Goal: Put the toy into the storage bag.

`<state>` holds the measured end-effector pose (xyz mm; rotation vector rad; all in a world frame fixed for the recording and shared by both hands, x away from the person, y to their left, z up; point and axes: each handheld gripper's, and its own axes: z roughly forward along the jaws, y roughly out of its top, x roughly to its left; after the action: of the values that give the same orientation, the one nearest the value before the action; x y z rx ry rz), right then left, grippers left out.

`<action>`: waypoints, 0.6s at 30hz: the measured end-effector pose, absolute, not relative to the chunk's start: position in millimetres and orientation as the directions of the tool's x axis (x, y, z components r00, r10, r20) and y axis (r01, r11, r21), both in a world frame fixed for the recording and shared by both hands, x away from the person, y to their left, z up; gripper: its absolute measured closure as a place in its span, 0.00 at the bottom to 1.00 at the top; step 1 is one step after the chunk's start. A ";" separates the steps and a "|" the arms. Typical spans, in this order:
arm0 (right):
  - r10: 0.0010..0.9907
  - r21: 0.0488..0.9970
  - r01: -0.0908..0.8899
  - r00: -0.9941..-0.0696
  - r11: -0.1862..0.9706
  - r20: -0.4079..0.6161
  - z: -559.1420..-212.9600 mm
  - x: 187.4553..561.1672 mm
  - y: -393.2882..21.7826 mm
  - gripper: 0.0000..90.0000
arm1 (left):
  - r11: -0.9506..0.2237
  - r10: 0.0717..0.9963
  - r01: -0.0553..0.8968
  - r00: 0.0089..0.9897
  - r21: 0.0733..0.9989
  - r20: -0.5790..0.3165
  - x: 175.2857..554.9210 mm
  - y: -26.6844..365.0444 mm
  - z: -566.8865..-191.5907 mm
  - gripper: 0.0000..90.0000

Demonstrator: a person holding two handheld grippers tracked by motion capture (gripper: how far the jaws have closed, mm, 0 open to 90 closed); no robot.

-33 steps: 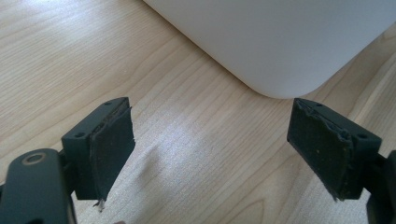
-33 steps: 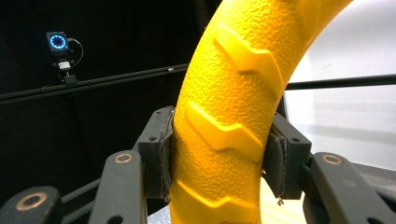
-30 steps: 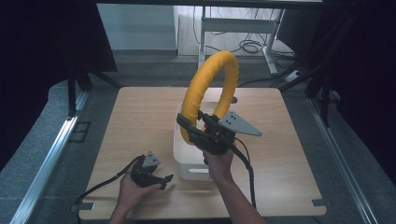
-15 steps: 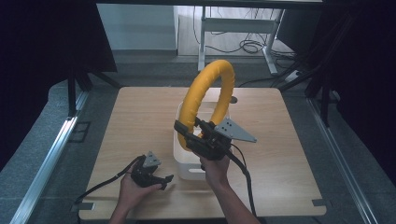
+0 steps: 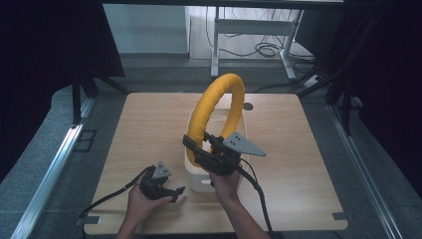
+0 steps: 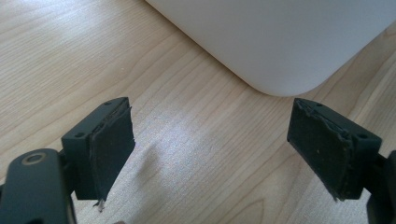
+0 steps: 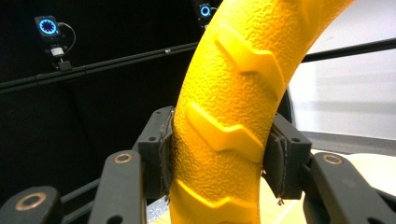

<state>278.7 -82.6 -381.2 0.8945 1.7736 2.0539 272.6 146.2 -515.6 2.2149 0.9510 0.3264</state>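
Note:
A big yellow ring (image 5: pixel 215 107) with a knobbly, chevron-ribbed skin stands upright over the white box (image 5: pixel 195 175) in the middle of the table. My right gripper (image 5: pixel 198 150) is shut on the ring's lower left arc; in the right gripper view both pads press the yellow ring (image 7: pixel 224 126) from either side. Near the table's front edge, left of the box, my left gripper (image 5: pixel 175 191) lies low in a hand. In the left gripper view its jaws (image 6: pixel 212 156) stand wide open over bare wood, with the white box's (image 6: pixel 280 42) rounded corner just ahead.
The light wooden table (image 5: pixel 144 129) has free room left, right and behind the box. A small round dark mark (image 5: pixel 248 106) sits near the back edge. Metal rails (image 5: pixel 50 174) run along both sides, and desk legs with cables (image 5: pixel 259 47) stand beyond.
The right gripper has sunk a little with the yellow ring, bringing the ring lower over the white box. The left gripper has stayed put.

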 end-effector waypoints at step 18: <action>0.588 0.956 0.227 -0.754 -0.184 0.292 -407.0 276.0 -72.8 0.55 | -0.489 0.713 0.541 0.700 0.684 -0.043 272.4 145.5 -516.2 0.17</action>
<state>276.0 -72.8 -407.0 0.9467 1.8173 2.0260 272.4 145.5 -516.2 2.2150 0.9520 0.3221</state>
